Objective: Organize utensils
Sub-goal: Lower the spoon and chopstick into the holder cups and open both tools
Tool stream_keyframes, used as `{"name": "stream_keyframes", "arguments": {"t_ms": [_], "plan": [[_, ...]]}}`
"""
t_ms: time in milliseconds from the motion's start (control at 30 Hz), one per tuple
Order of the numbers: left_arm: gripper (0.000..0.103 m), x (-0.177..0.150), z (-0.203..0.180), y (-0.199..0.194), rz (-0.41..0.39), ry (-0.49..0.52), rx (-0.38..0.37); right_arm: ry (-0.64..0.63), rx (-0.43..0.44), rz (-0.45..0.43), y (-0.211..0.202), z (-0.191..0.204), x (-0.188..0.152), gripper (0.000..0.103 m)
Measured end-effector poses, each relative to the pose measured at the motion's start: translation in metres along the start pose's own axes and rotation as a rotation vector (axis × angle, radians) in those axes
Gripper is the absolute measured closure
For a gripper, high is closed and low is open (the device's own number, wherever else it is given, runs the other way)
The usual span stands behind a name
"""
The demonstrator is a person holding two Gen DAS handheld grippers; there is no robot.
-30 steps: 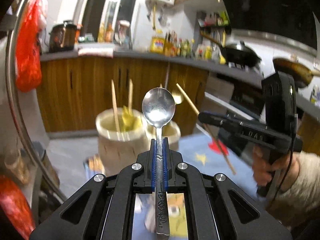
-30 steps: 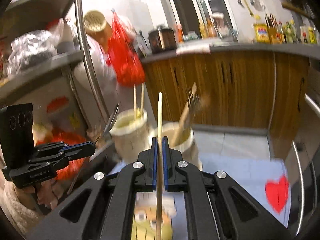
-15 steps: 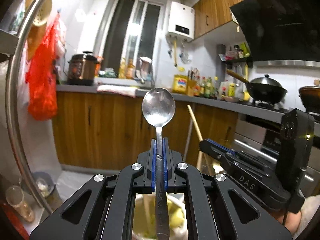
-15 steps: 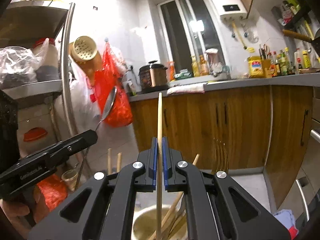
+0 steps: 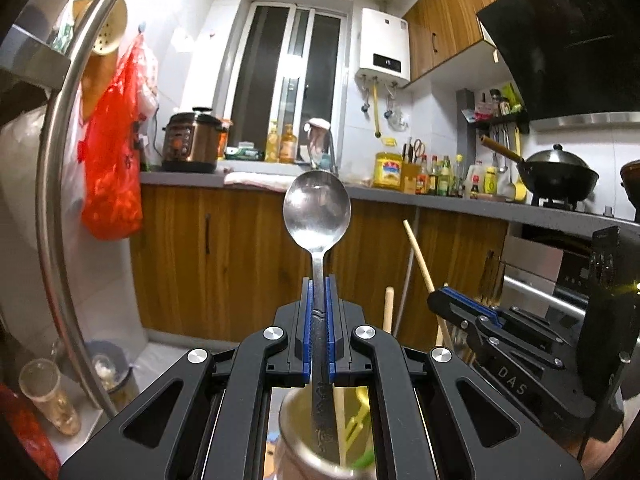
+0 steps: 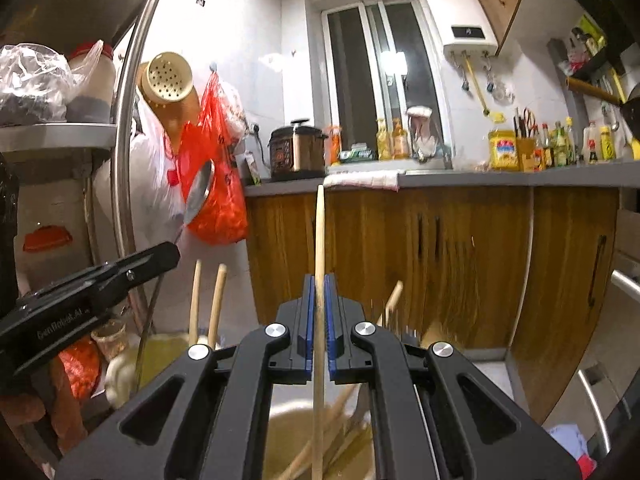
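Note:
My left gripper [image 5: 319, 292] is shut on a metal spoon [image 5: 317, 210], bowl up, its handle end hanging into a beige holder [image 5: 296, 456] just below. My right gripper [image 6: 319, 292] is shut on a wooden chopstick [image 6: 319, 232], held upright with its lower end inside a second beige holder [image 6: 288, 436] that has other wooden utensils in it. The right gripper [image 5: 452, 300] with the chopstick [image 5: 418, 252] shows at the right of the left wrist view. The left gripper [image 6: 160, 254] with the spoon [image 6: 198, 196] shows at the left of the right wrist view.
A kitchen counter [image 5: 400, 194] with wooden cabinets [image 5: 224, 256] runs across the back. A metal shelf post [image 6: 128, 140] and a red bag [image 6: 216, 184] stand at the left. Two more chopsticks [image 6: 206, 304] stick up from the left holder. A wok [image 5: 560, 174] sits at the right.
Both grippers have tilted up and moved over the holders. The spoon handle and the chopstick end now hang inside the holder mouths. Both grips are unchanged.

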State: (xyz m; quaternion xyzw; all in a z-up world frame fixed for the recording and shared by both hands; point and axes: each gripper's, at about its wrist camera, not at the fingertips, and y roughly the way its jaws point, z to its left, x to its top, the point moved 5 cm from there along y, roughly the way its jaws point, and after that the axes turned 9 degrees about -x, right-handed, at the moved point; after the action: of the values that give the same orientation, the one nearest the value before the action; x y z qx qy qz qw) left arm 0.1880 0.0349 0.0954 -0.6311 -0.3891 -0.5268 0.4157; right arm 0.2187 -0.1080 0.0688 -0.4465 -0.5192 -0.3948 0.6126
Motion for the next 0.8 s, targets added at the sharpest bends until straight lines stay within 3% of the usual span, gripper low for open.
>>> {"name": "stream_keyframes", "arguments": {"t_ms": [133, 400, 500, 800], "plan": [[0.097, -0.009, 0.003, -0.011, 0.037, 0.001, -0.006, -0.002, 0.047, 0.039, -0.011, -0.004, -0.008, 0.098], [0.096, -0.027, 0.002, -0.018, 0.202, 0.008, -0.025, -0.027, 0.17, 0.19, -0.021, -0.003, -0.026, 0.098], [0.096, -0.032, 0.001, -0.016, 0.263, 0.006, -0.026, -0.043, 0.17, 0.221, -0.018, 0.001, -0.03, 0.098], [0.096, -0.032, 0.0, -0.009, 0.316, 0.033, 0.017, -0.05, 0.146, 0.295, 0.0, 0.01, -0.031, 0.098]]}}
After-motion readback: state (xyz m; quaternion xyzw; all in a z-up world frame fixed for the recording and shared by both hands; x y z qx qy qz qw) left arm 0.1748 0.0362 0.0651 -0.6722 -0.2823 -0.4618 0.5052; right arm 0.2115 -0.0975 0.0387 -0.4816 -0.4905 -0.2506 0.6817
